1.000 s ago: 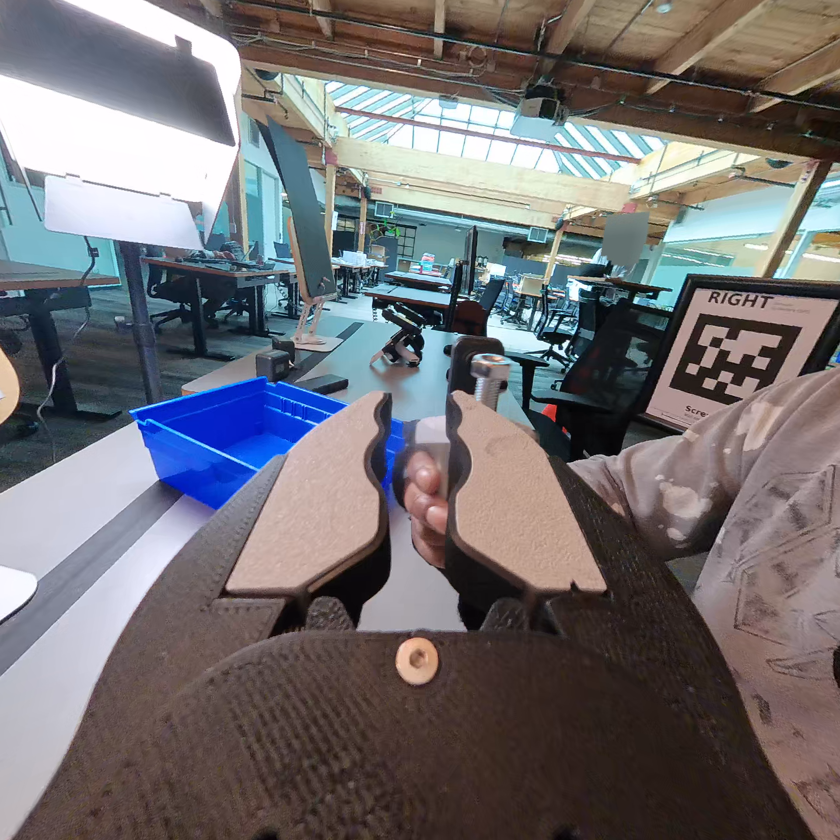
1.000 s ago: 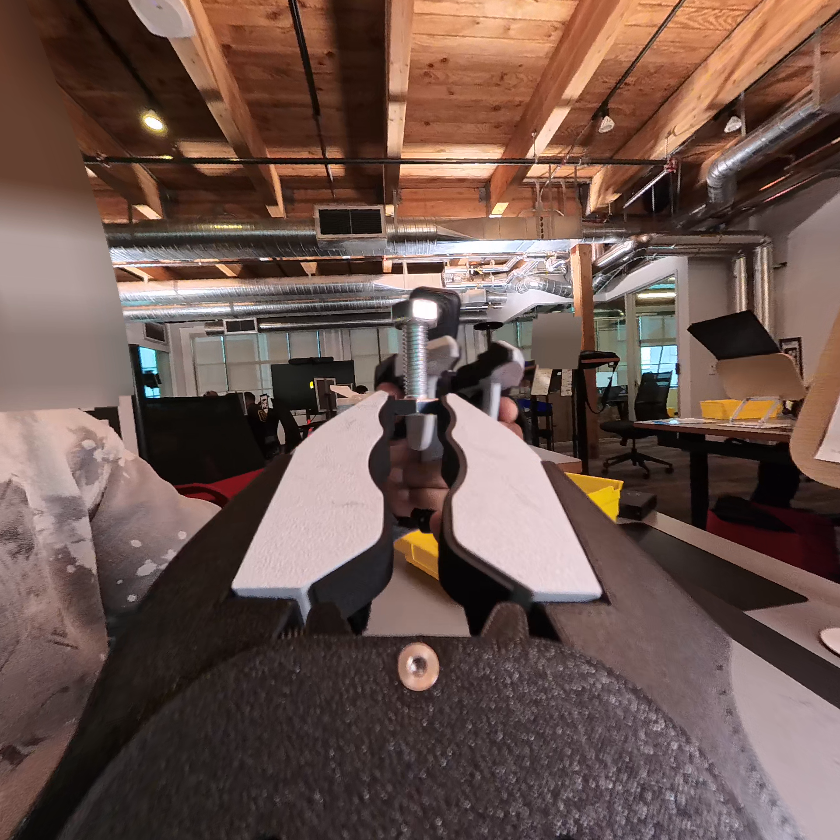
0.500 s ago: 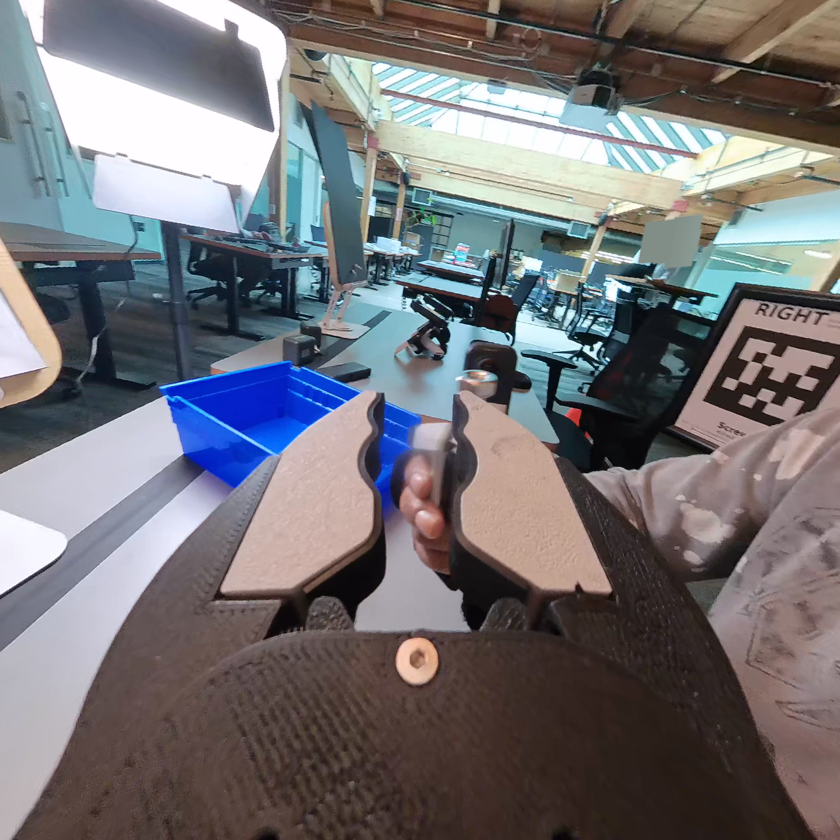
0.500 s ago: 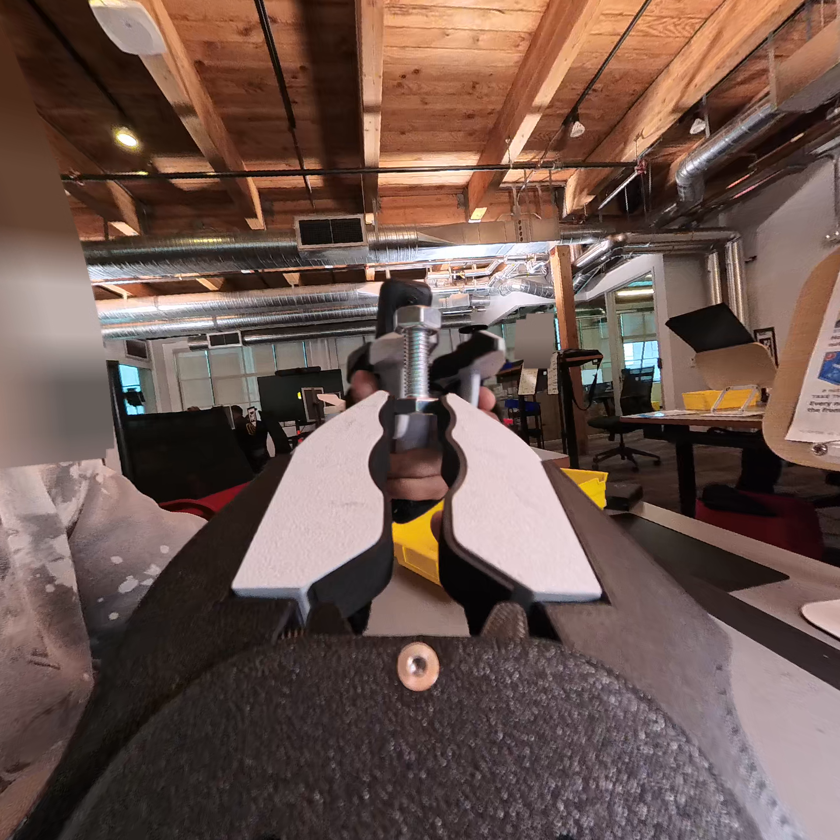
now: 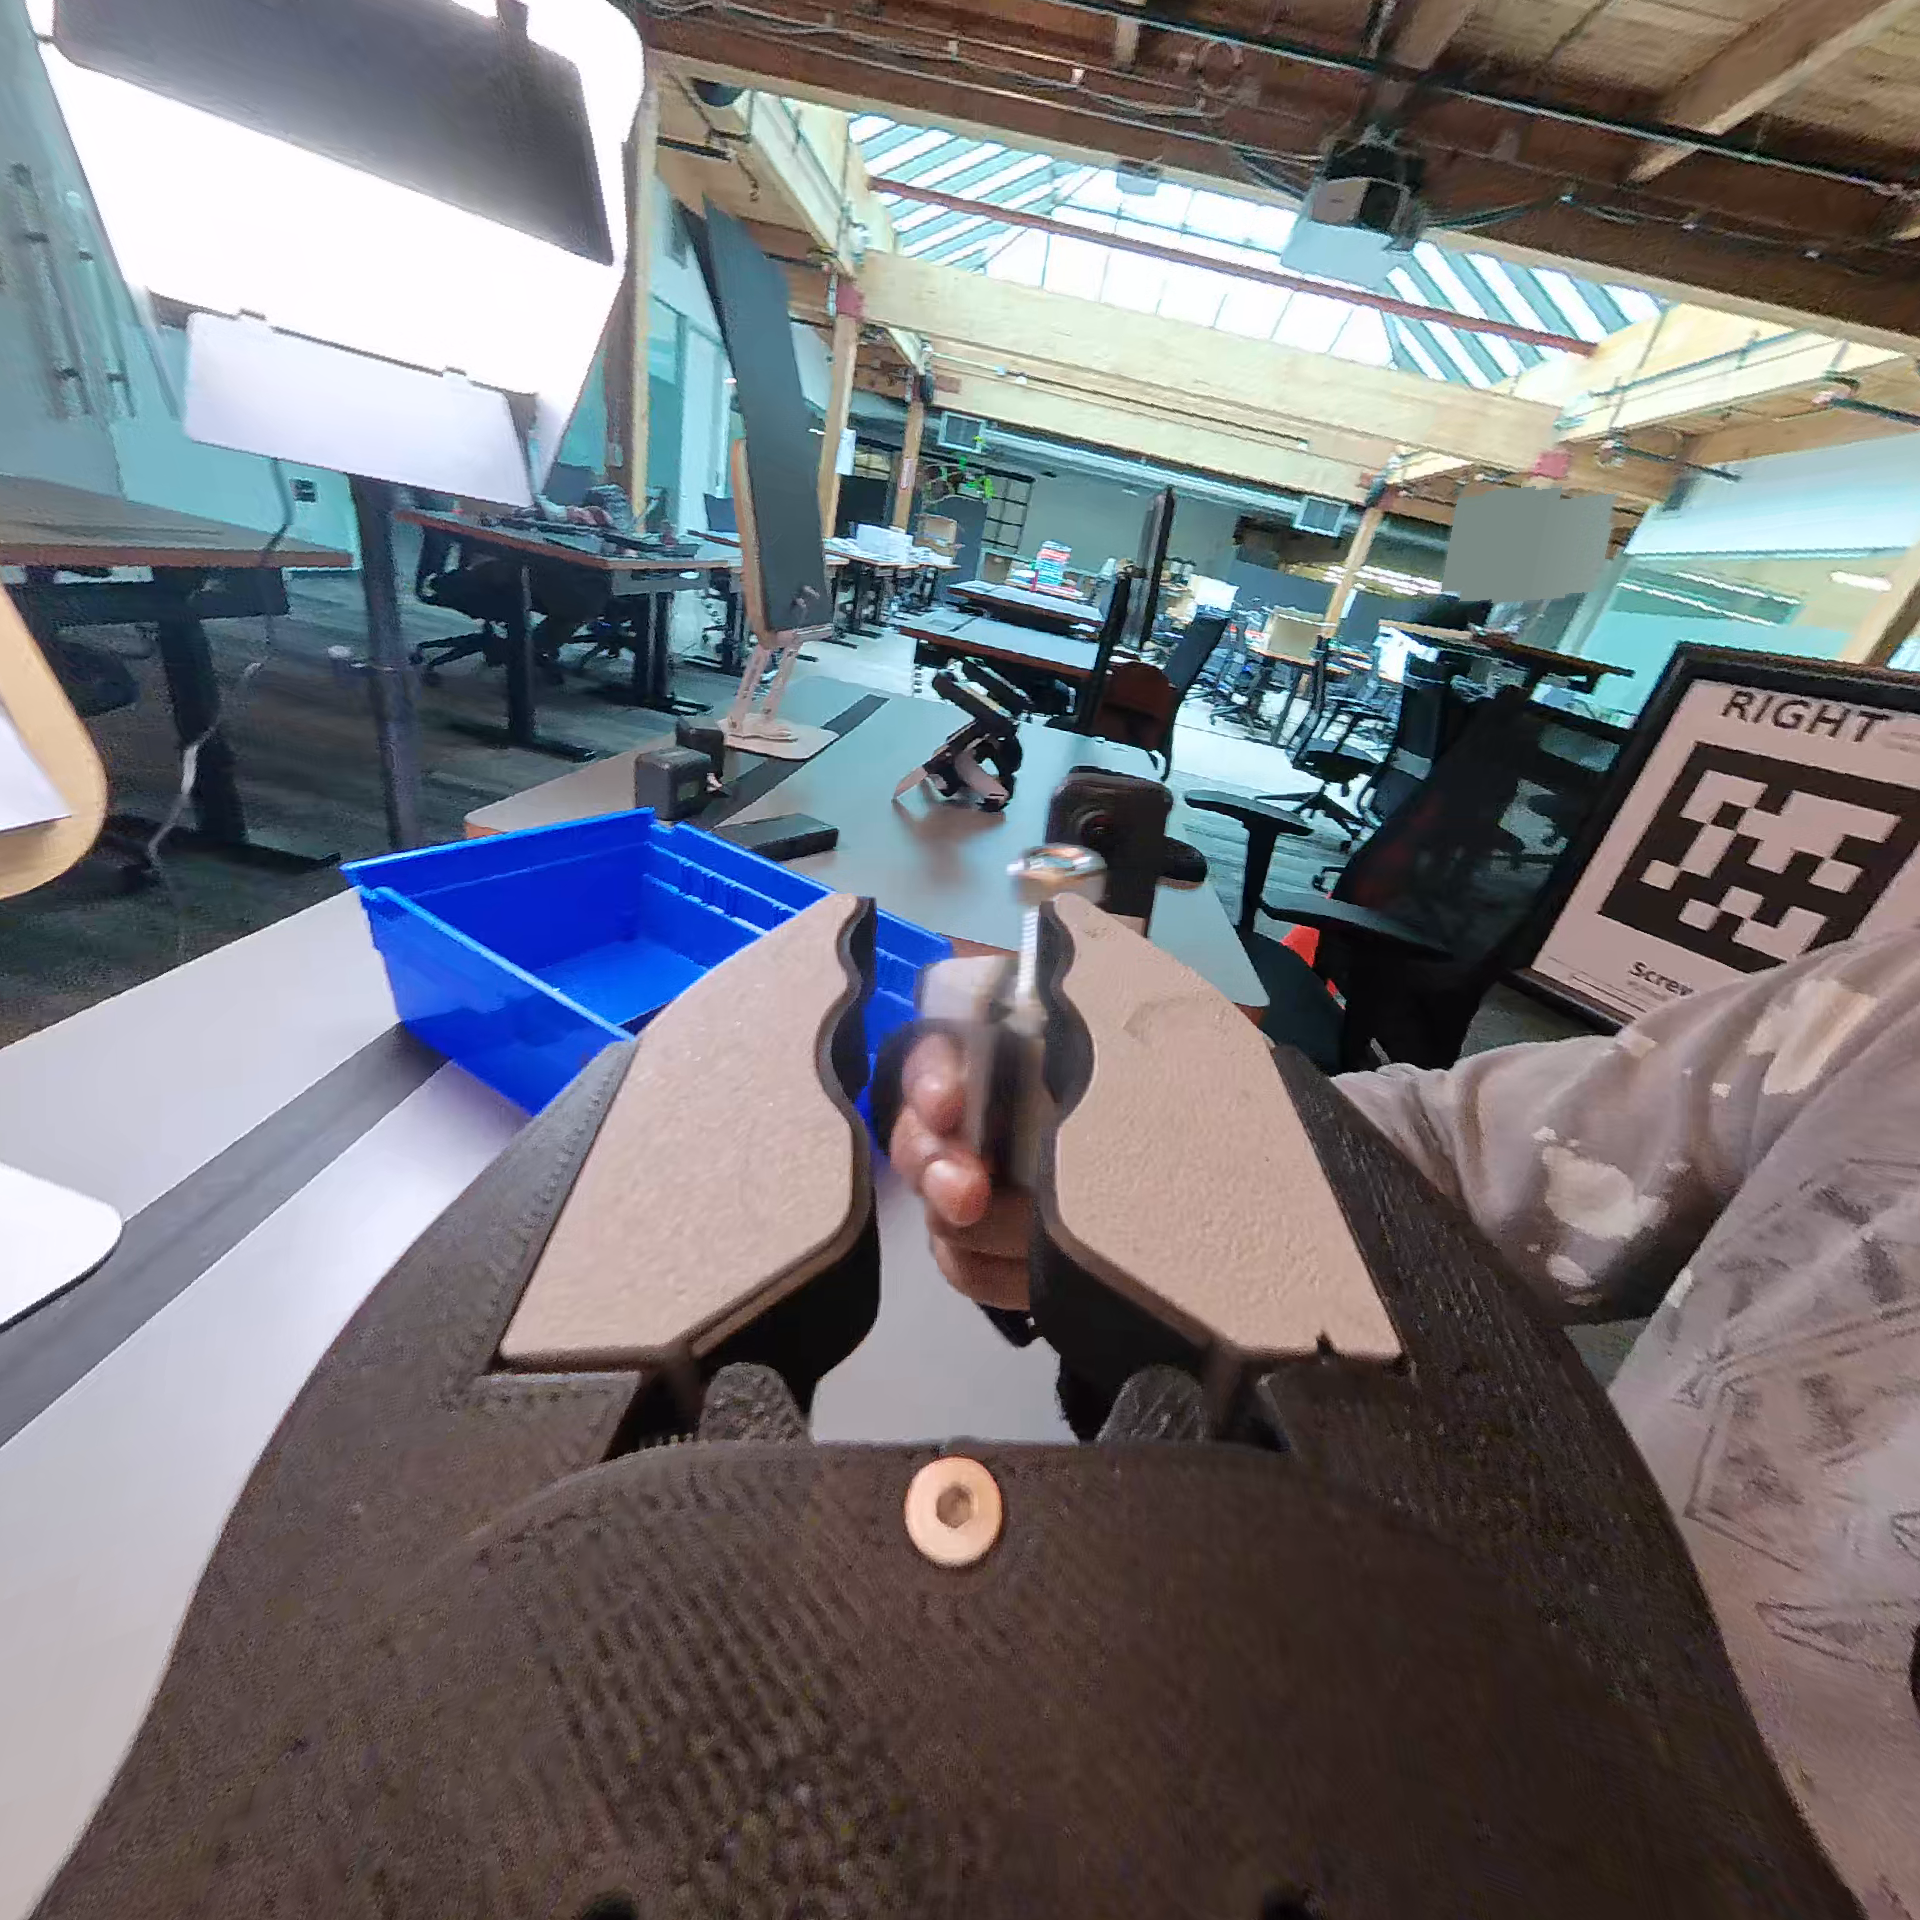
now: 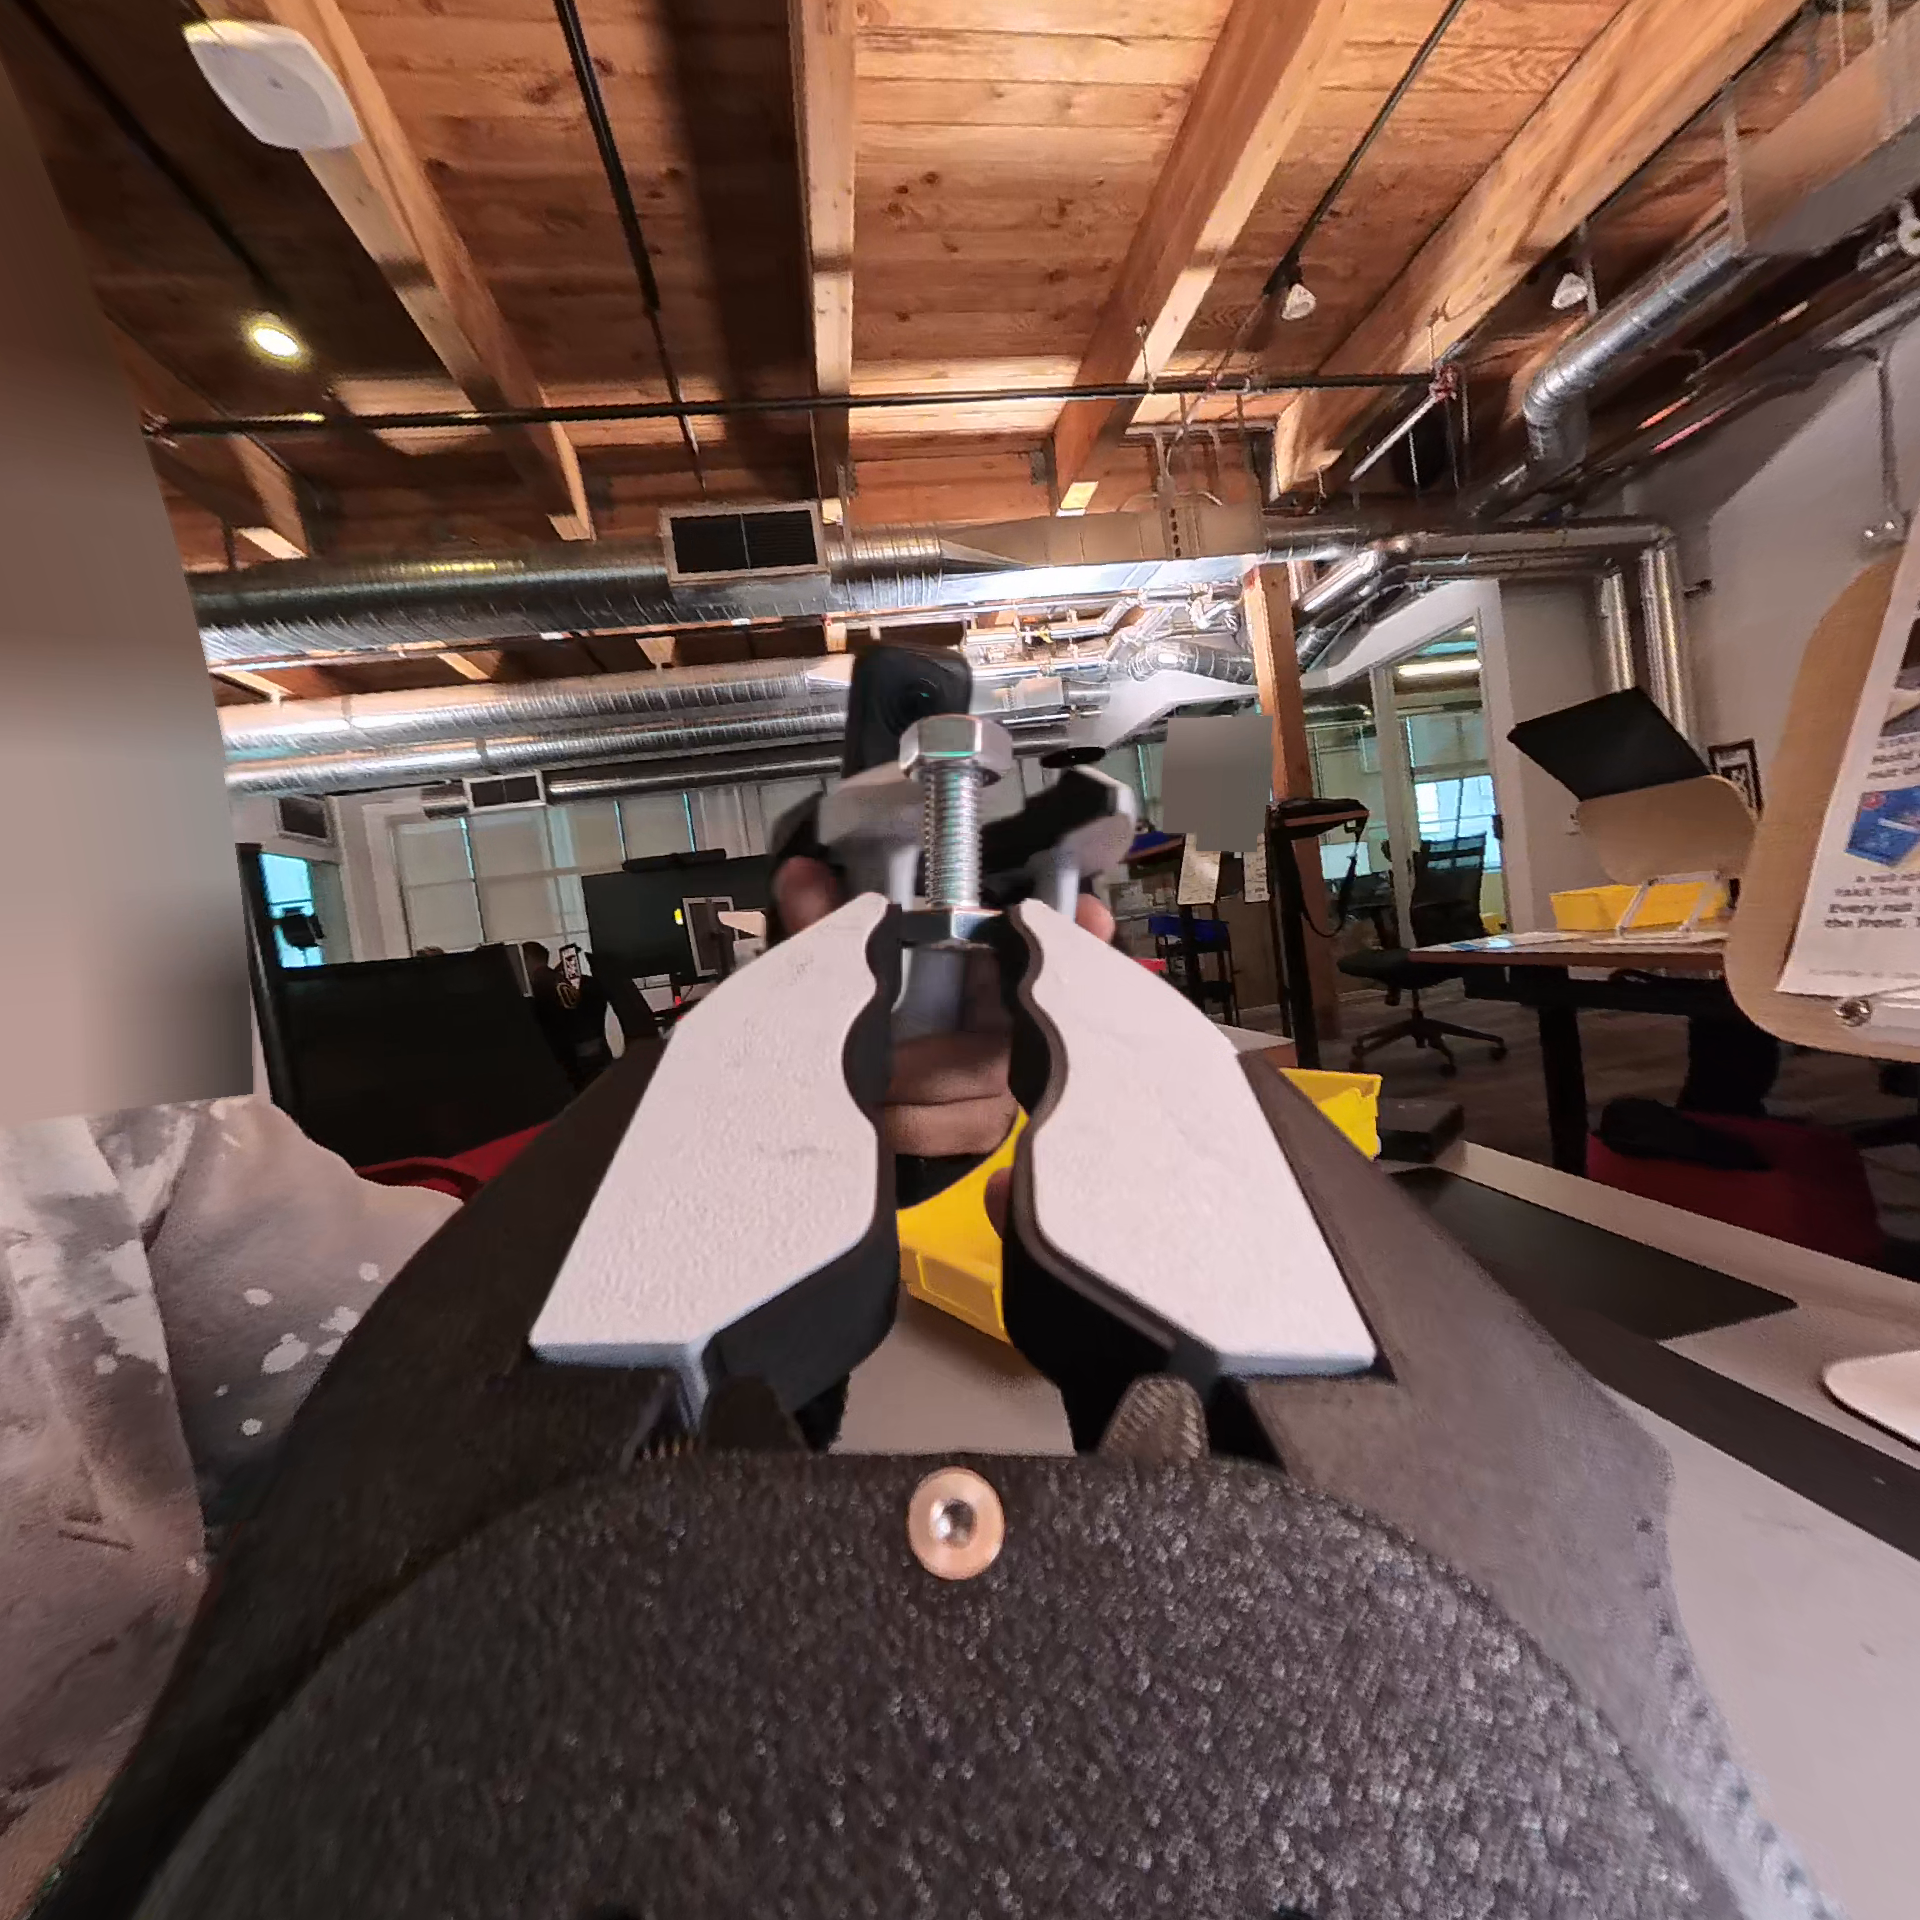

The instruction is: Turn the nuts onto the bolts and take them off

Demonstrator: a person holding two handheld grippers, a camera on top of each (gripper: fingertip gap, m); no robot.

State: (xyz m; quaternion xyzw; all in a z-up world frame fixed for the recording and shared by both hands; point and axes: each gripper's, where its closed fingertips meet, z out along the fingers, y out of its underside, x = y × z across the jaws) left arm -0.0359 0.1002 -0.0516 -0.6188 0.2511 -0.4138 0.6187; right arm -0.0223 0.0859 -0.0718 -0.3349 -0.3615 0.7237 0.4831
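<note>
My right gripper (image 6: 951, 930) is shut on a steel nut (image 6: 951, 923) at its tips. A silver bolt (image 6: 951, 831) stands up out of the nut, hex head on top. My left gripper (image 5: 956, 925) faces it with brown pads (image 5: 717, 1132) held apart, open. The bolt's shaft (image 5: 1031, 956) lies close against the right-hand finger, and I cannot tell if they touch. In the right wrist view the left gripper (image 6: 971, 831) sits behind the bolt, fingers spread to either side of the shaft. The right gripper's grey tips (image 5: 971, 1029) and a hand show between my left fingers.
A blue bin (image 5: 582, 935) stands on the grey table (image 5: 156, 1091) to the left. A yellow bin (image 6: 1330, 1101) sits behind the right gripper. A framed marker board (image 5: 1766, 852) stands at the right. The person's patterned sleeve (image 5: 1662, 1195) fills the right side. Less than 4 cm separates the two grippers' tips.
Both grippers have shifted a little while still facing each other. The nut and bolt stay in the right gripper. In the left wrist view the bolt now leans and more of its shaft shows.
</note>
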